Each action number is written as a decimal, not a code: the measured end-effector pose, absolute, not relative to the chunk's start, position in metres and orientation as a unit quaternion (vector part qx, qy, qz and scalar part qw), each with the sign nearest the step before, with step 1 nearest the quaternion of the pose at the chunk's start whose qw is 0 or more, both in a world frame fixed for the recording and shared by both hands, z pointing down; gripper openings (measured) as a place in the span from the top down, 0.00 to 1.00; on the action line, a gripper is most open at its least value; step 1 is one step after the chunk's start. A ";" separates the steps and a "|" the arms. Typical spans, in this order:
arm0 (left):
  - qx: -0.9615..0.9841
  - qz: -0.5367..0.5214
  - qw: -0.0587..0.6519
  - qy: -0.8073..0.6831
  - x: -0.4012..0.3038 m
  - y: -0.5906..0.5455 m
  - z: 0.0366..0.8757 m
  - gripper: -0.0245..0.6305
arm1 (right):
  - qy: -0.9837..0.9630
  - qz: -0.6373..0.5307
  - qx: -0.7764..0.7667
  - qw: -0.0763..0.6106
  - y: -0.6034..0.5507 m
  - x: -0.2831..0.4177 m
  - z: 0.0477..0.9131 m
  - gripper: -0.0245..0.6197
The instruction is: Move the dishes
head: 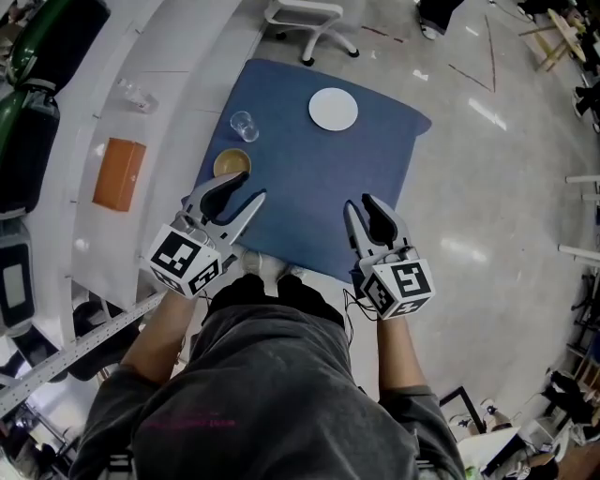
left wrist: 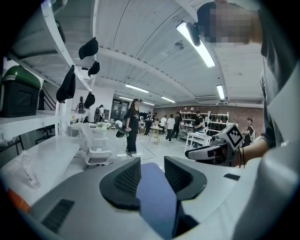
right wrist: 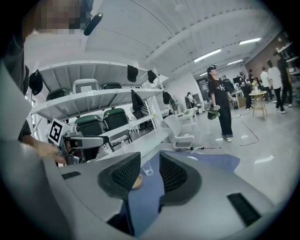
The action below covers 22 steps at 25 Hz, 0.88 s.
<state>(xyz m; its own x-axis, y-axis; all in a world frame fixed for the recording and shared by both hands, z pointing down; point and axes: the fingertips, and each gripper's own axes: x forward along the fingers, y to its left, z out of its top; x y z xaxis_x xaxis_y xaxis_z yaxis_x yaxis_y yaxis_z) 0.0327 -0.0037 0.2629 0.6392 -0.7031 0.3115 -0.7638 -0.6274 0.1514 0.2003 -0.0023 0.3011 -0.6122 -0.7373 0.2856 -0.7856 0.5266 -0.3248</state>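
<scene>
A blue cloth (head: 319, 178) covers a small table. On it lie a white plate (head: 333, 109) at the far side, a clear glass (head: 243, 124) at the far left and a tan bowl (head: 232, 163) just nearer. My left gripper (head: 251, 191) hovers at the cloth's near left edge, right beside the bowl, jaws apart and empty. My right gripper (head: 357, 203) hangs over the near right part of the cloth, also open with nothing between its fingers. In the right gripper view the bowl (right wrist: 136, 182) and glass (right wrist: 147, 169) show between the jaws, far off.
A white shelf unit (head: 141, 141) runs along the left, with an orange box (head: 119, 173) and a clear bottle (head: 137, 95) on it. A white chair (head: 309, 23) stands beyond the table. People (left wrist: 131, 126) stand farther off in the room.
</scene>
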 end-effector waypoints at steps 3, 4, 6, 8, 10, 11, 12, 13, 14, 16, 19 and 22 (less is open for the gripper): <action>0.893 0.113 0.142 -0.411 0.030 -0.008 0.269 0.72 | -0.872 0.221 0.433 0.058 -0.009 0.198 0.307 0.78; 0.893 0.113 0.145 -0.412 0.029 -0.009 0.271 0.72 | -0.873 0.221 0.432 0.061 -0.010 0.196 0.310 0.78; 0.891 0.112 0.150 -0.413 0.025 -0.012 0.276 0.72 | -0.874 0.220 0.429 0.068 -0.015 0.192 0.313 0.78; 0.890 0.112 0.154 -0.414 0.019 -0.015 0.280 0.72 | -0.875 0.221 0.425 0.070 -0.019 0.184 0.316 0.78; 0.890 0.112 0.158 -0.413 0.010 -0.019 0.284 0.72 | -0.877 0.218 0.421 0.079 -0.025 0.173 0.320 0.78; 0.889 0.112 0.160 -0.413 0.004 -0.021 0.287 0.72 | -0.878 0.217 0.418 0.079 -0.028 0.166 0.321 0.78; 0.889 0.113 0.162 -0.413 -0.001 -0.024 0.289 0.72 | -0.880 0.218 0.415 0.078 -0.032 0.159 0.322 0.78; 0.889 0.113 0.164 -0.413 -0.007 -0.026 0.292 0.72 | -0.881 0.218 0.412 0.079 -0.036 0.151 0.324 0.78; 0.888 0.113 0.166 -0.413 -0.013 -0.029 0.294 0.72 | -0.882 0.216 0.410 0.083 -0.039 0.145 0.326 0.78; 0.887 0.113 0.174 -0.413 -0.024 -0.033 0.300 0.72 | -0.883 0.211 0.407 0.096 -0.046 0.131 0.330 0.78; 0.885 0.114 0.183 -0.413 -0.042 -0.039 0.308 0.72 | -0.885 0.204 0.402 0.113 -0.058 0.111 0.338 0.78; 0.884 0.117 0.189 -0.412 -0.058 -0.045 0.317 0.72 | -0.888 0.200 0.396 0.123 -0.069 0.091 0.348 0.78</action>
<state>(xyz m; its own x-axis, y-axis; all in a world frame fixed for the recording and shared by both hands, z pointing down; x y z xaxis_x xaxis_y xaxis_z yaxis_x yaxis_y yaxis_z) -0.0584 -0.0448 0.3166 0.6325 -0.6845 0.3624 -0.7729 -0.5887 0.2368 0.0911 -0.0688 0.3480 -0.6561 -0.6541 0.3764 -0.7524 0.6062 -0.2579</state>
